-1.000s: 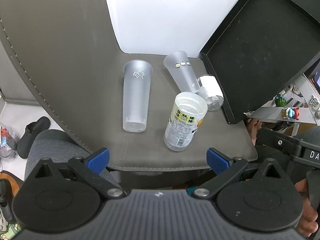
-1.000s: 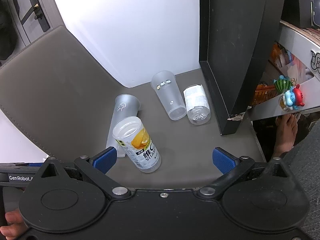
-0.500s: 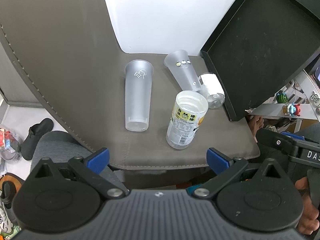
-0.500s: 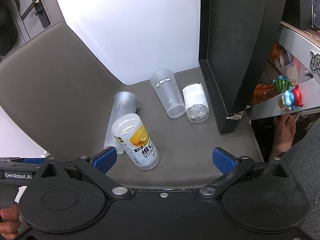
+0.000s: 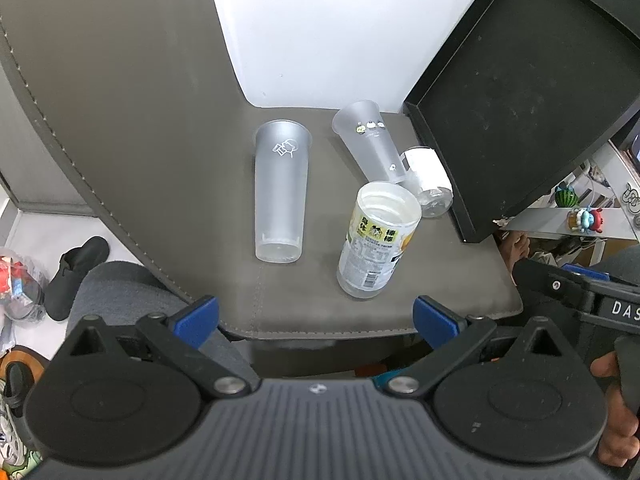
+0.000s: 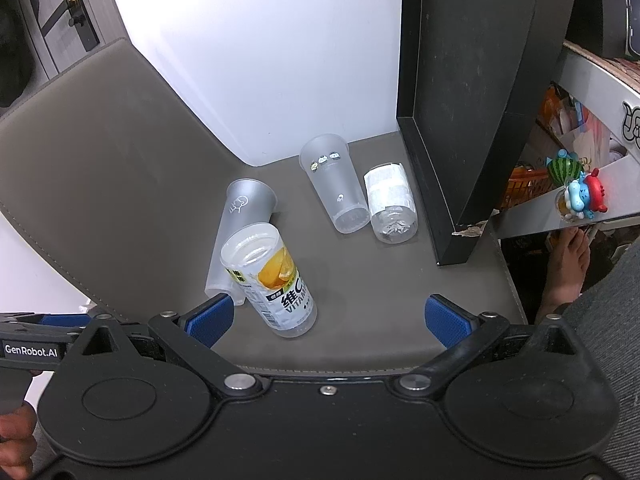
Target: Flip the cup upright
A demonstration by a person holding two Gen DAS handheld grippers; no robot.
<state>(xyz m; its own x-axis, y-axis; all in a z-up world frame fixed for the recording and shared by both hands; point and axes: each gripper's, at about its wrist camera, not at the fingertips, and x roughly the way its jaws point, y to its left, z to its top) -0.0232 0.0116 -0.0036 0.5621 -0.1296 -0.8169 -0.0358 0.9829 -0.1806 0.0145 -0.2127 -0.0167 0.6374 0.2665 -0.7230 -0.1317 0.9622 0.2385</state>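
While both tools (image 5: 316, 318) (image 6: 327, 318) stay spread, the cups (image 5: 281, 192) look slightly nearer than before.

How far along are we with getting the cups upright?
Done: only the vitamin drink cup stands upright, mouth up. In hand: nothing; the left gripper and right gripper hover open over the mat's near edge. Left: the tall frosted cup, the cartoon-print cup and the labelled clear cup all lie on their sides.
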